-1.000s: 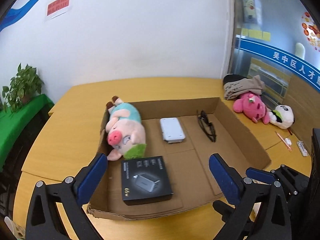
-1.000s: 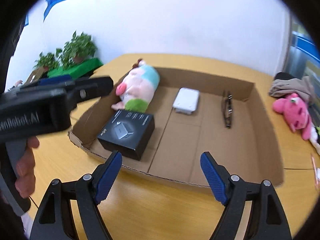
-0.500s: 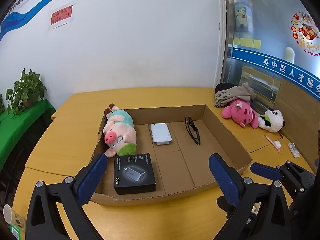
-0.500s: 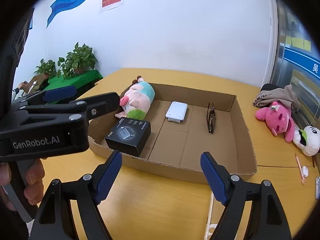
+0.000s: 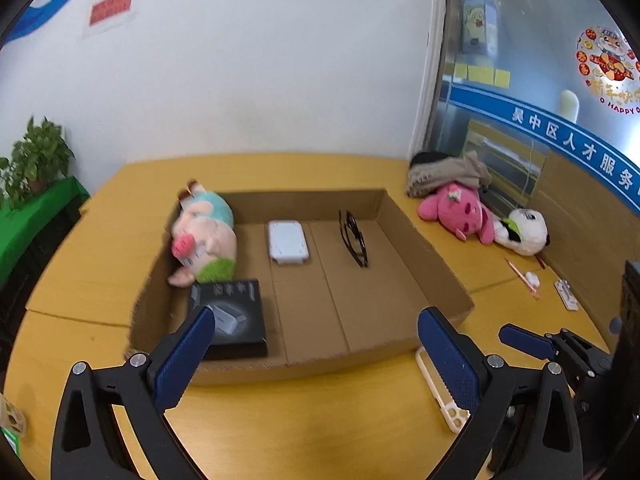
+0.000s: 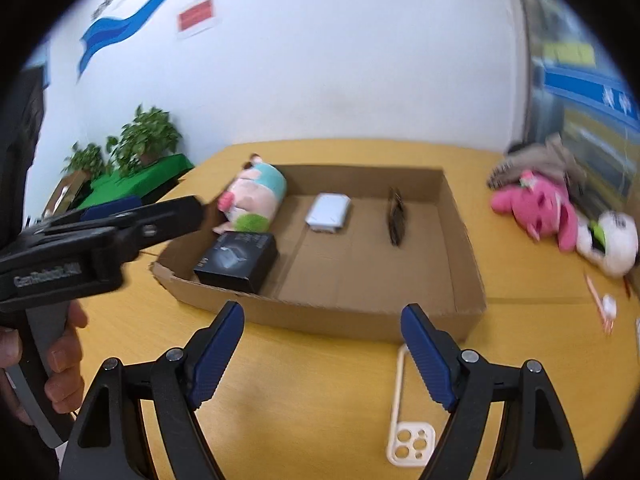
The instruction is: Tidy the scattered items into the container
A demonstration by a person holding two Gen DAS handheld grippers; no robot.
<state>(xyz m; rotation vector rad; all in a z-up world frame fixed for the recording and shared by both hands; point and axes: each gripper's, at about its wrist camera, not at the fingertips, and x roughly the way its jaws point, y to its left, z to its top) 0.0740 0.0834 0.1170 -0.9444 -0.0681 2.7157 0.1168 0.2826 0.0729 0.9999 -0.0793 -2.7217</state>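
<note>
Both views are evenly and brightly lit by soft, diffuse room light, so the white wall (image 5: 248,92) looks nearly flat and the cardboard box (image 6: 460,240) casts only a faint shadow along its inner walls. Fisheye distortion bends the far edge of the surface (image 5: 280,432) and the wall lines, and a black vignette rings each picture (heavier in the right wrist view). Motion blur softens the plush pig (image 5: 202,236) and the black carton (image 5: 234,318), while the blue fingers (image 6: 218,354) stay sharp.
</note>
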